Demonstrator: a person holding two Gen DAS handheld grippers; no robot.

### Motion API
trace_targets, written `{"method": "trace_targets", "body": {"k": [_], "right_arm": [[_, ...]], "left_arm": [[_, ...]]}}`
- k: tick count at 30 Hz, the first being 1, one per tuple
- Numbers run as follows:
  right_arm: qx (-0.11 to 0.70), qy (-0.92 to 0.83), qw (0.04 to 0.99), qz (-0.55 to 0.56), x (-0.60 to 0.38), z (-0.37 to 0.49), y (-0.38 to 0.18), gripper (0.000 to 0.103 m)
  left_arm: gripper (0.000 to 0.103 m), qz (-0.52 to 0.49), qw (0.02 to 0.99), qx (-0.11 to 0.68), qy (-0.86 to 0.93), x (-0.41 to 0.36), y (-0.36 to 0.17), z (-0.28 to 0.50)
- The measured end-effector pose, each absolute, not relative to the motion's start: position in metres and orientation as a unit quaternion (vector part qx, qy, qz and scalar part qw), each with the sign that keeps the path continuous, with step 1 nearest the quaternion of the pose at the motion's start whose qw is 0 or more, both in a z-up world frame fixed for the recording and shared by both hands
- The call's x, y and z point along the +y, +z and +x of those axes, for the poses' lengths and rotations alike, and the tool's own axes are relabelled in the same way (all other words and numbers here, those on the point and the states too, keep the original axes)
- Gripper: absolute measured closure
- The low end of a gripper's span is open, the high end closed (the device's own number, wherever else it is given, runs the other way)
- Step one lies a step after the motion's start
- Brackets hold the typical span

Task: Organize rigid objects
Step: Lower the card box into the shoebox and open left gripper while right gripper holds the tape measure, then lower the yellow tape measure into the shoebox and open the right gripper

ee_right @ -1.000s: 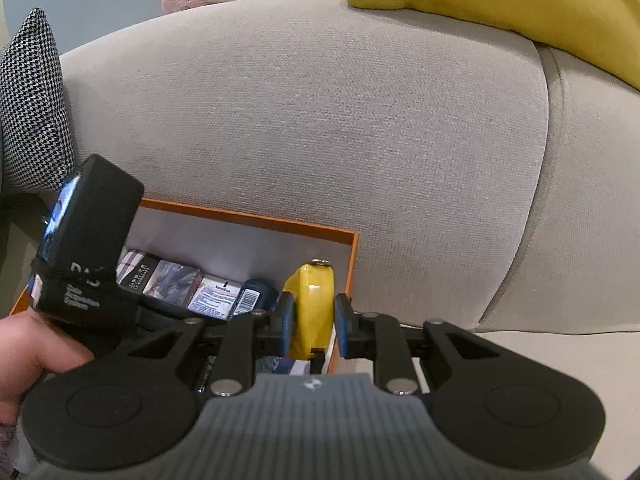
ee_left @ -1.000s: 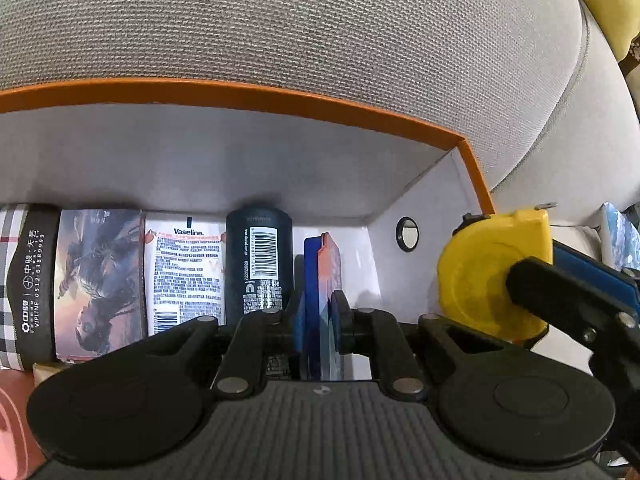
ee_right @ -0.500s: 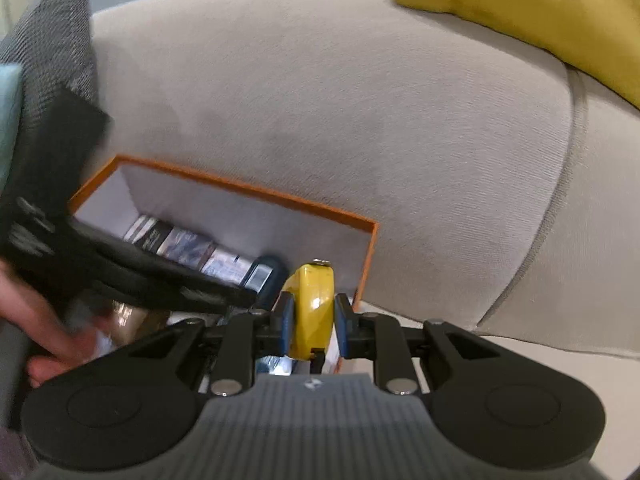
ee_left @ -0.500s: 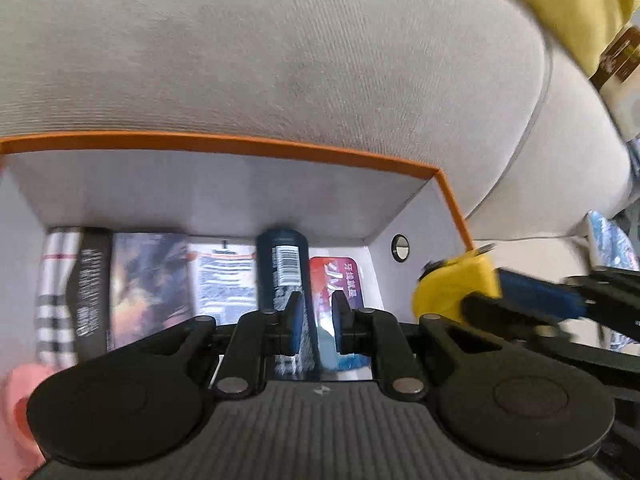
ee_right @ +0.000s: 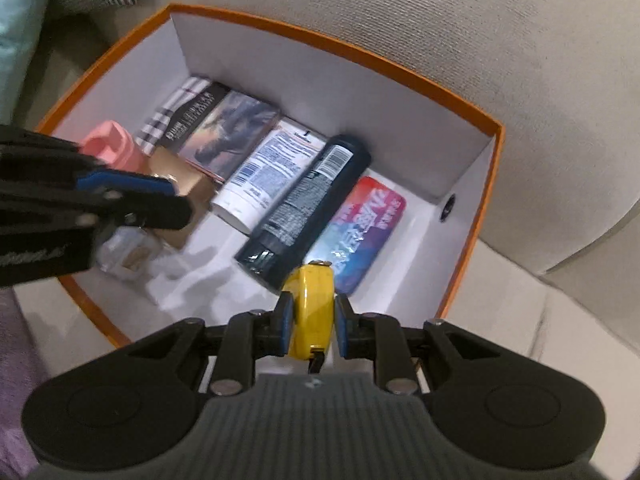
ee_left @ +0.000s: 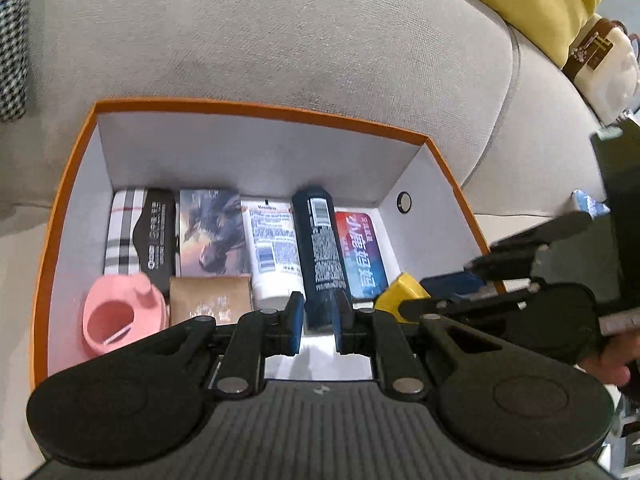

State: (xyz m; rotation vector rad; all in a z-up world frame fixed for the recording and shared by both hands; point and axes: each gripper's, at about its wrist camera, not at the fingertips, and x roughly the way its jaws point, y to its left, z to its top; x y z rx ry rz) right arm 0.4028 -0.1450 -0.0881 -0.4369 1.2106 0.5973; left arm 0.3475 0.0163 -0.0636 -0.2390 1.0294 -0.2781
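right gripper [ee_right: 308, 322] pinches yellow tape measure [ee_right: 310, 308] on edge, disc upright, over near right corner of orange box [ee_right: 486, 196]. red tin [ee_right: 360, 232] and dark bottle [ee_right: 304, 204] lie just beyond. left gripper [ee_left: 316, 322] closed, empty, above box.

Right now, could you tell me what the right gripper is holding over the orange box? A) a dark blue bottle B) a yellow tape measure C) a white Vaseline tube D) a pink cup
B: the right gripper has its blue pads pressed on both sides of the yellow tape measure, while the other three things lie inside the orange box.
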Motion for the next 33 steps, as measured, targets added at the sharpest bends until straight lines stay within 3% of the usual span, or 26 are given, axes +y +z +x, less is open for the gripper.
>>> {"method": "trace_targets", "body": {"k": [13, 26, 33], "right_arm": [[0.614, 0.29, 0.697, -0.232, -0.129, 0.405, -0.106, 0.081], [0.589, 0.268, 0.704, -0.293, -0.123, 0.399, -0.097, 0.077], [0.58, 0.258, 0.726, -0.264, -0.137, 0.391, -0.072, 0.075]], "left_arm": [[0.087, -0.121, 0.852, 0.489, -0.145, 0.029, -0.068, 0.331], [0.085, -0.116, 0.861, 0.476, -0.139, 0.031, -0.053, 0.316], [0.078, -0.112, 0.873, 0.457, -0.129, 0.032, -0.032, 0.296]]}}
